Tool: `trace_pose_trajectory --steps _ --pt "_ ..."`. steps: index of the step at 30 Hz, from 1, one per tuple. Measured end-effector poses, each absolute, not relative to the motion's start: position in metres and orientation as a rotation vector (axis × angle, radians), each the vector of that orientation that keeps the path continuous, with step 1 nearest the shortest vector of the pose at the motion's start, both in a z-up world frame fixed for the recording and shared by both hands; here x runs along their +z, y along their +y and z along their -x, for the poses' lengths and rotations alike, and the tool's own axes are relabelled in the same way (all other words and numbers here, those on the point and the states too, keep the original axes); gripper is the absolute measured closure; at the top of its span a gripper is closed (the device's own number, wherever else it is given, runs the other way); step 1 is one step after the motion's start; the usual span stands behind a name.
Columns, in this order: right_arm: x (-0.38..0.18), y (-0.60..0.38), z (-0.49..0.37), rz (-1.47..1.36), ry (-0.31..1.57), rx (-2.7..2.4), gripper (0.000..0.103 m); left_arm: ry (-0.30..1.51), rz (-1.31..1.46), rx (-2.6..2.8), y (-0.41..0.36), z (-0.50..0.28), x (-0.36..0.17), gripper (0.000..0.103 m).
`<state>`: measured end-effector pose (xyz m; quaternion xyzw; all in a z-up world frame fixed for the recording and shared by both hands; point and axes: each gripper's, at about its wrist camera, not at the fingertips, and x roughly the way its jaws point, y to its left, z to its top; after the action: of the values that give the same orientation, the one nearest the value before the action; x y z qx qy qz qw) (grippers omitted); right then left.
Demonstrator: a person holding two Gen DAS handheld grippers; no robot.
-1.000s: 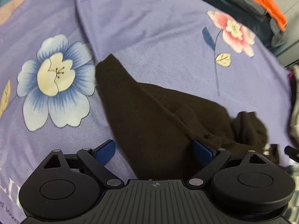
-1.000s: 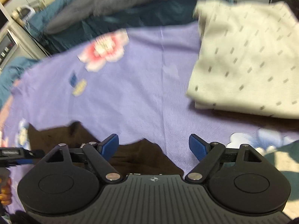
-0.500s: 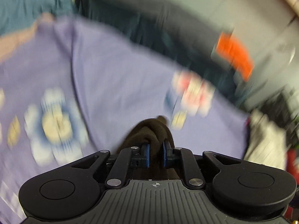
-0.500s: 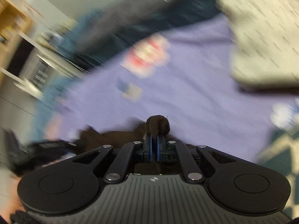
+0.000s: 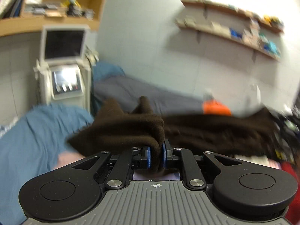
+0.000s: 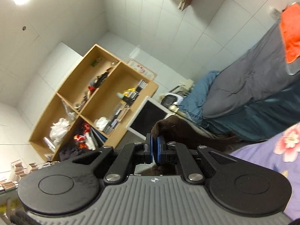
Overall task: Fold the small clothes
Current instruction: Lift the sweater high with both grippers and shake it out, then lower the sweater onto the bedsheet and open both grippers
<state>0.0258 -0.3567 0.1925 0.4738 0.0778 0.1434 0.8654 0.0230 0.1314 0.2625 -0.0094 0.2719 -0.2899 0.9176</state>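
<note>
A dark brown knitted garment (image 5: 131,131) is lifted off the bed. My left gripper (image 5: 156,156) is shut on a bunched edge of it, and the cloth stretches away to the right (image 5: 215,131) in the left wrist view. My right gripper (image 6: 154,150) is shut on another edge of the same brown garment (image 6: 174,129), which hangs down behind the fingers. Both views are tilted up toward the room. The purple flowered sheet (image 6: 262,159) shows at the lower right of the right wrist view.
A grey quilt (image 6: 253,86) with an orange cloth (image 6: 290,37) and a blue blanket (image 5: 37,131) lie at the back of the bed. A white machine with a screen (image 5: 63,61) and a wooden shelf unit (image 6: 90,101) stand beyond.
Both grippers went from open over the flat garment to shut on it. They have since lifted it high off the purple sheet, and both views have swung up toward the walls.
</note>
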Motion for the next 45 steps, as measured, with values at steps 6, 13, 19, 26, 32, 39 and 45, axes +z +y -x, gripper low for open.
trace_pose_trajectory --steps 6,13,19,26,32,39,45 --pt "0.062 -0.380 -0.009 -1.034 0.511 -0.066 0.096 1.084 -0.004 -0.713 0.092 0.023 0.126 0.049" --pt "-0.066 -0.366 -0.027 -0.904 0.842 -0.337 0.094 1.190 -0.554 -0.664 0.018 0.037 -0.006 0.039" --pt "-0.029 -0.352 -0.016 -0.740 0.792 -0.308 0.041 0.976 -0.525 -0.637 0.059 0.028 0.037 0.000" --pt "-0.021 -0.326 -0.008 -0.716 0.873 -0.197 0.035 0.901 -0.578 -0.583 0.058 -0.037 0.044 0.000" --pt "-0.081 -0.269 0.009 -1.149 1.074 -0.151 0.043 1.077 -0.658 -0.559 0.046 -0.043 -0.041 0.000" --pt "-0.152 -0.224 -0.005 -1.593 1.057 -0.192 0.053 1.133 -0.539 -0.523 0.067 -0.048 -0.058 0.043" --pt "-0.141 -0.215 -0.009 -1.524 1.034 -0.235 0.094 1.103 -0.429 -0.551 0.077 -0.068 -0.034 0.062"
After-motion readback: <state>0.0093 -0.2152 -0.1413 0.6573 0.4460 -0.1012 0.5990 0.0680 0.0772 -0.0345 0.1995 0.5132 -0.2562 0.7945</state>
